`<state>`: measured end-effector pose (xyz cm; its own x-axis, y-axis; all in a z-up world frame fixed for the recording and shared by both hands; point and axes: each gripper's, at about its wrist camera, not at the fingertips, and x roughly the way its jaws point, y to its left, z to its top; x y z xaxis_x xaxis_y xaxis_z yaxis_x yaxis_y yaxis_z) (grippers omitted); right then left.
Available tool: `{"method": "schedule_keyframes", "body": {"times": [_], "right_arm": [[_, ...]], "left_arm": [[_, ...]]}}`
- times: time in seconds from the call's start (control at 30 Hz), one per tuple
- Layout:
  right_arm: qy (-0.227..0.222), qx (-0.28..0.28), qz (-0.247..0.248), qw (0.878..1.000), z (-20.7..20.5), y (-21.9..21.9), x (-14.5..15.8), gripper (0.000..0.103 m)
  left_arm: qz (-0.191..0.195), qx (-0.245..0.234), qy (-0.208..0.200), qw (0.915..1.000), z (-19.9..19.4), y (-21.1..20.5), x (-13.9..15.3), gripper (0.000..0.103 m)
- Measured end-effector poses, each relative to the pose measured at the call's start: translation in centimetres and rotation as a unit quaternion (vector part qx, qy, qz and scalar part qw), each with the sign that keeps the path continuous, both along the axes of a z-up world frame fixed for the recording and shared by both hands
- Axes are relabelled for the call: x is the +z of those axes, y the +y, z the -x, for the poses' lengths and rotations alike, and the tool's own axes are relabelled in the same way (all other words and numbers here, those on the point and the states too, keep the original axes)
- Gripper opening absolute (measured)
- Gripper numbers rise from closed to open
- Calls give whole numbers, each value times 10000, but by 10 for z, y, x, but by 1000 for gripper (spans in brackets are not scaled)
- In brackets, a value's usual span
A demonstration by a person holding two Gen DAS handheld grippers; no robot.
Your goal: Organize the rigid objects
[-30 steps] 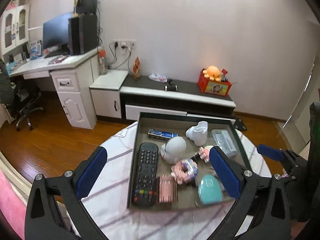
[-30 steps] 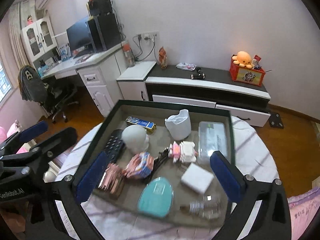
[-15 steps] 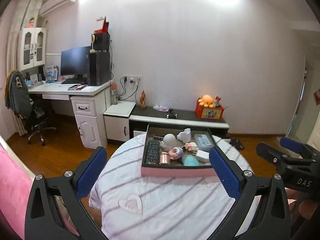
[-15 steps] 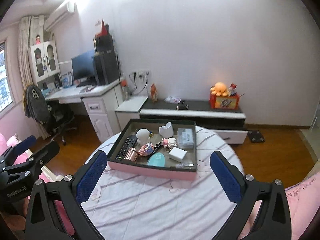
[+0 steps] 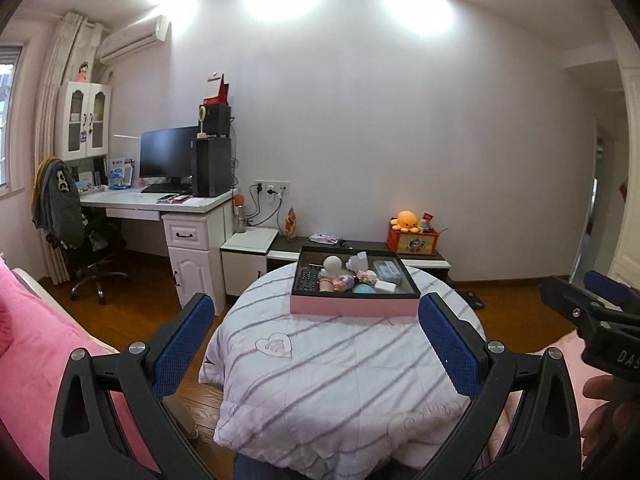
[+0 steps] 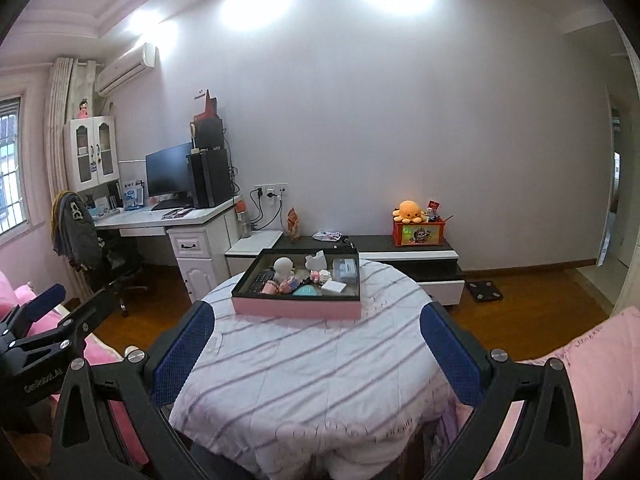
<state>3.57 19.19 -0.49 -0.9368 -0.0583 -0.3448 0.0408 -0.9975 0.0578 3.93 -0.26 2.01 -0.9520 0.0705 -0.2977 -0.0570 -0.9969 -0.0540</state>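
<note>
A pink-sided tray (image 5: pixel 354 306) with a dark inside sits at the far side of a round table (image 5: pixel 320 360) under a white striped cloth. It holds several small objects: a black remote (image 5: pixel 306 279), a white round figure (image 5: pixel 332 265), a teal oval case (image 5: pixel 363 289) and a clear box (image 5: pixel 387 271). The tray shows in the right wrist view (image 6: pixel 296 307) too. My left gripper (image 5: pixel 316 344) is open and empty, well back from the table. My right gripper (image 6: pixel 316 346) is open and empty, also well back.
A white desk (image 5: pixel 160 204) with a monitor and a chair stands at the left. A low TV cabinet (image 5: pixel 360 250) with an orange plush octopus (image 5: pixel 406 221) runs along the far wall. Pink bedding (image 5: pixel 36 360) lies at the left and right (image 6: pixel 592 360).
Both grippers have drawn far back and up from right over the tray. The tray now looks small on the far side of the table. Both stay open and empty.
</note>
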Motion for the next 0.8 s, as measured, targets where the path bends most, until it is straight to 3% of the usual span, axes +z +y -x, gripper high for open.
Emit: {"method": "schedule_keyframes", "body": {"times": [0.33,0.8], "right_arm": [[243,0,-219,9995,-35,-15,1,103],[133,-131,-115,9998,-32,-3,-3,103]], "left_arm": [[163,37,249,9996,-35,14,10,103],[18,17,-239,9997,-18,12,-4,103]]}}
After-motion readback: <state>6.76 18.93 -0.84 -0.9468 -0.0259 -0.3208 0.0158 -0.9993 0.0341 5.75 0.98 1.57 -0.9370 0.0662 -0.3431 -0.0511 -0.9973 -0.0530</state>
